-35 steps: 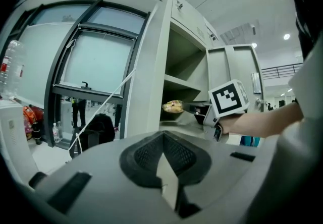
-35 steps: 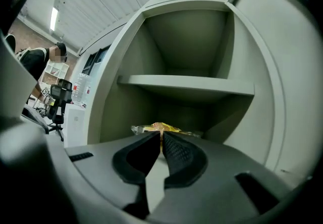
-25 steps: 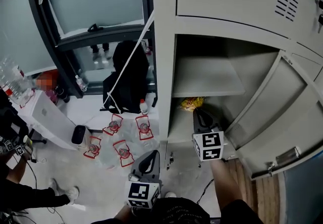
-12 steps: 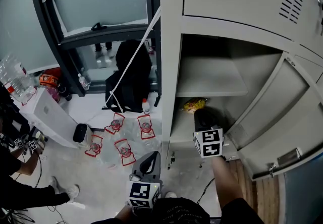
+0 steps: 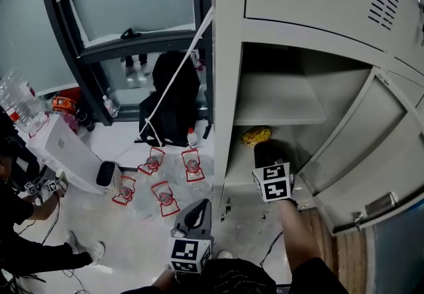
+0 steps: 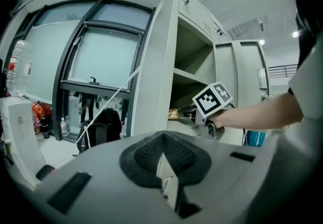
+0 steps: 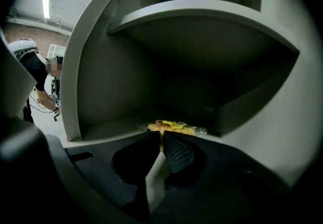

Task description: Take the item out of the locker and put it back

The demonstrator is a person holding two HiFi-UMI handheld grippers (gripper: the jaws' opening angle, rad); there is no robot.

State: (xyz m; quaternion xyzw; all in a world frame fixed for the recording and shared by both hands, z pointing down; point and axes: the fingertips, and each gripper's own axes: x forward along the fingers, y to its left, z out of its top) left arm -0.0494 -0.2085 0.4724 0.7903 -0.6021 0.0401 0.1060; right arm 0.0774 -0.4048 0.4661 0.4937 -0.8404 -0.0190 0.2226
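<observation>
A yellow snack packet [image 5: 256, 134] [image 7: 174, 127] lies on the lower floor of the open grey locker [image 5: 278, 97], under its shelf [image 7: 202, 13]. My right gripper [image 5: 266, 151] [image 7: 160, 140] points into that compartment just short of the packet, jaws shut with nothing between them. The packet also shows small in the left gripper view [image 6: 173, 113]. My left gripper [image 5: 193, 214] [image 6: 162, 153] hangs low outside the locker, to its left, jaws shut and empty.
The locker door [image 5: 371, 153] stands swung open at the right. On the floor to the left are a black backpack [image 5: 173, 97], several water bottles [image 5: 159, 177] and a white box [image 5: 63, 153]. A person [image 5: 20, 220] crouches at the far left.
My right gripper has edged a little further into the locker toward the packet. The left gripper has barely shifted.
</observation>
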